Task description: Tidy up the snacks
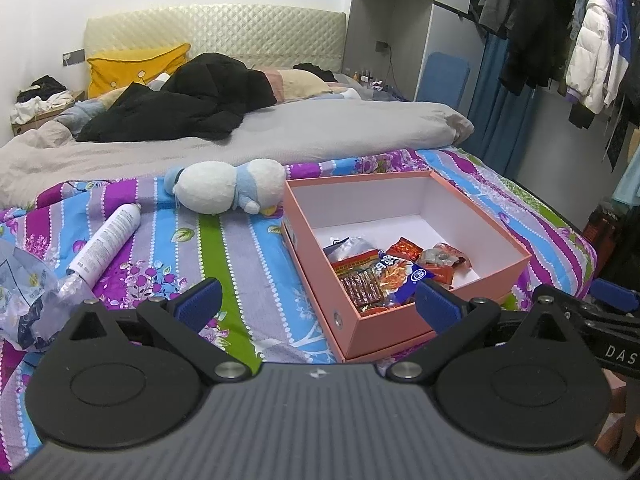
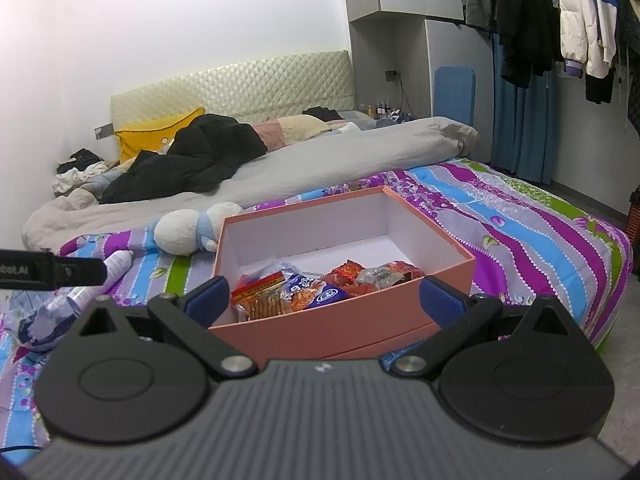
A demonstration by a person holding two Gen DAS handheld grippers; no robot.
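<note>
**Snacks boxed, soft bed underneath: tipping the main worry**

Snack packets (image 1: 384, 276) heaped in the near corner of the pink box (image 1: 404, 320), lower centre-right of the left wrist view and dead centre of the right wrist view (image 2: 352, 320). Far half of the box bare. Box open-topped, resting on the striped floral bedsheet (image 1: 248, 272), no bench anywhere in view.

Likely trouble, judged from this layout: load bunched at one end on a yielding mattress, so a push or one-sided lift on the near wall could tilt the box and spill packets onto the sheet. Thin card walls apt to buckle if pinched hard. Glossy wrappers apt to slip from a shallow pinch. Crumpled plastic bag (image 1: 28, 296) at lower left and white spray can (image 1: 108, 240) just beyond it easily mistaken for, or dragged along with, task items. Plush toy (image 1: 224, 186) touching or nearly touching the box's far left corner; cannot tell which.

Left tongs (image 1: 318, 304) spread wide, holding nothing, hovering low over the sheet just left of the box, one blue pad overlapping the near wall in frame. Right tongs (image 2: 334, 300) likewise wide and bare, squared up to the near wall, box framed between the pads. Both level, aimed toward the headboard.
</note>
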